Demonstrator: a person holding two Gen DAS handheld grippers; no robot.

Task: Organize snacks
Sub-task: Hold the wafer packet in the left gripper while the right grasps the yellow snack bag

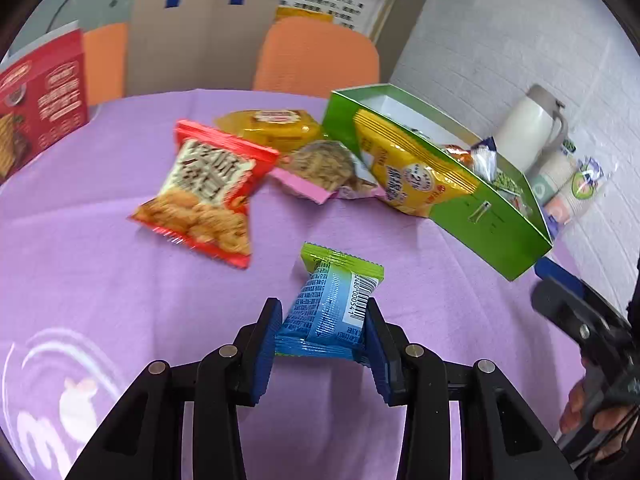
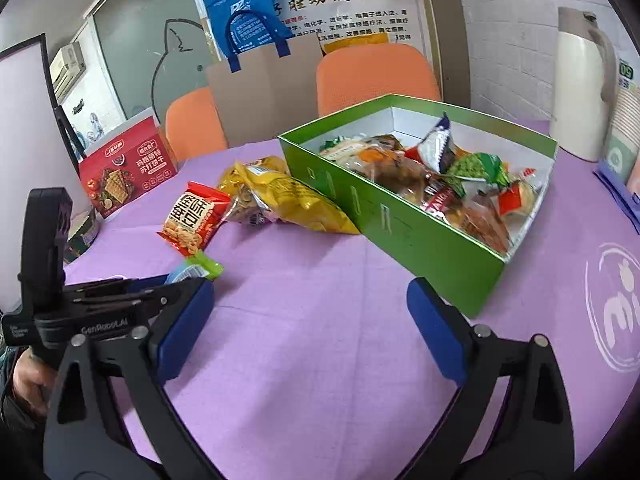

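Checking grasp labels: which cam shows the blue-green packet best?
Left wrist: the blue-green packet sits whole between the left gripper fingers, barcode readable. Right wrist shows only its green end behind that gripper.

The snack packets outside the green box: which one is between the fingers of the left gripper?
The small blue-and-green packet, barcode side up. The left gripper clamps it; the red, yellow and pink packets lie farther away, untouched.

left tongs clamp a blue-green snack packet above the purple tablecloth.
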